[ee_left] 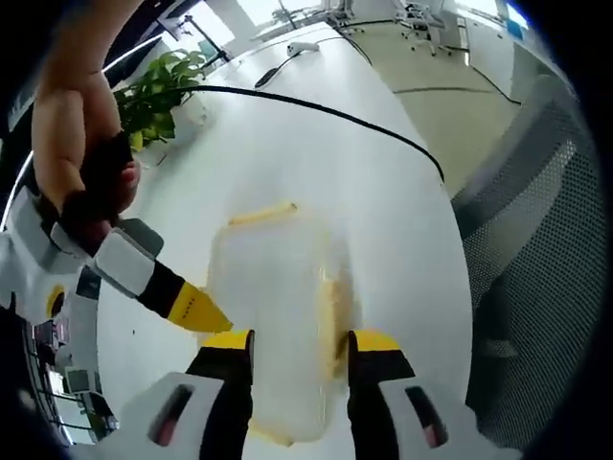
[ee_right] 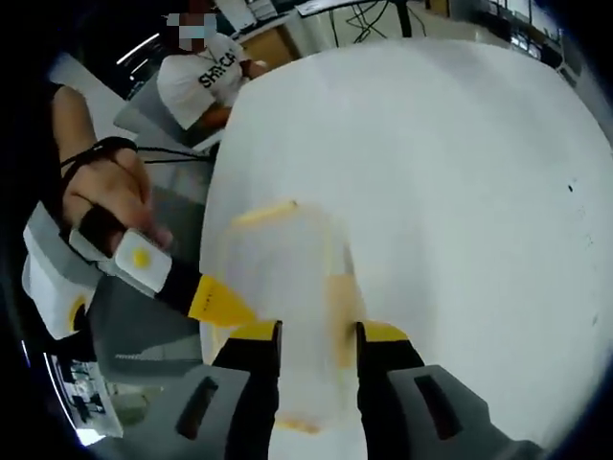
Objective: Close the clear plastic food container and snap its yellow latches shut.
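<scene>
Where the white desk (ee_left: 383, 192) curves round, the clear plastic box (ee_left: 273, 316) sits near both cameras, lid on. It looks soft and cloudy, with a yellow latch (ee_left: 263, 213) on its far edge and another (ee_left: 332, 311) on its right side. The left tongs (ee_left: 301, 343) stand spread around the box, gripping nothing. The right tongs (ee_right: 319, 333) do the same. A green plant (ee_left: 158, 91) sits far left. A black cable (ee_left: 326, 110) crosses the smooth desk.
</scene>
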A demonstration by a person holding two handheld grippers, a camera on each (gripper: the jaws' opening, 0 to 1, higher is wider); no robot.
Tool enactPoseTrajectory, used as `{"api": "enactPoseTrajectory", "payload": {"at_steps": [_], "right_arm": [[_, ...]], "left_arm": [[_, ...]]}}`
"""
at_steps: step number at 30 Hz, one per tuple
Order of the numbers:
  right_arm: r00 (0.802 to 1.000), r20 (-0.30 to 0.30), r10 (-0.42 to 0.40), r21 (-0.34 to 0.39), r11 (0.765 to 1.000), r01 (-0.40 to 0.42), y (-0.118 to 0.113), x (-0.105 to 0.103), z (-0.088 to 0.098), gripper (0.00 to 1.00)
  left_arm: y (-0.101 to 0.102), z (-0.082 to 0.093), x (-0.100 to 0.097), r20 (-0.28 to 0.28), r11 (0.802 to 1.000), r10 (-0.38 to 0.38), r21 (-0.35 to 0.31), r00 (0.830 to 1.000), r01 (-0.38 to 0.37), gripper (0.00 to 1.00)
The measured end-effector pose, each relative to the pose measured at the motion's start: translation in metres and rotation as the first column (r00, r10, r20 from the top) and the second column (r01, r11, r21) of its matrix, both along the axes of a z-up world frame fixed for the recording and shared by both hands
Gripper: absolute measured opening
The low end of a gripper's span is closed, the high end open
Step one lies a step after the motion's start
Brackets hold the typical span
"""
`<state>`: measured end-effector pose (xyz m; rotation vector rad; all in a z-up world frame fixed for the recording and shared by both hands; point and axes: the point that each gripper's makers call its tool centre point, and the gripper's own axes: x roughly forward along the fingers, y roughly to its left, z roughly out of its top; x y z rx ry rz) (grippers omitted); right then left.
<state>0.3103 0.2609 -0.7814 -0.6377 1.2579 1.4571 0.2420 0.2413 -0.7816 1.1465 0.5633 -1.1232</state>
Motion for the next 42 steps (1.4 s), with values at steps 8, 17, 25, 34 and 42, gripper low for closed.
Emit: {"api": "enactPoseTrajectory", "payload": {"at_steps": [8, 17, 25, 34, 42], "right_arm": [[0.998, -0.010, 0.060, -0.055, 0.997, -0.061, 0.0006, -0.0029, -0.0020, 0.25], [0.993, -0.025, 0.114, -0.078, 0.990, -0.115, 0.0029, -0.0012, -0.0019, 0.21], [0.996, -0.037, 0.087, -0.111, 0.990, -0.091, 0.0017, -0.0051, -0.0045, 0.22], [0.988, 0.045, 0.145, -0.187, 0.973, -0.134, 0.0016, -0.0066, -0.0027, 0.23], [0.989, 0.056, 0.134, -0.199, 0.973, -0.120, 0.0006, -0.0055, -0.0033, 0.23]], "left_arm": [[-0.0001, -0.0017, 0.0025, 0.006, 0.999, 0.016, 0.043, 1.000, -0.016, 0.32], [0.0005, -0.0021, 0.0067, -0.008, 0.997, 0.011, 0.072, 1.000, -0.010, 0.32], [-0.0003, -0.0007, 0.0083, -0.019, 0.999, 0.005, 0.050, 1.000, -0.004, 0.31], [-0.0011, -0.0034, 0.0057, -0.004, 0.997, 0.012, 0.075, 1.000, -0.012, 0.32], [-0.0018, -0.0032, 0.0056, -0.016, 0.995, 0.030, 0.094, 0.999, -0.028, 0.32]]}}
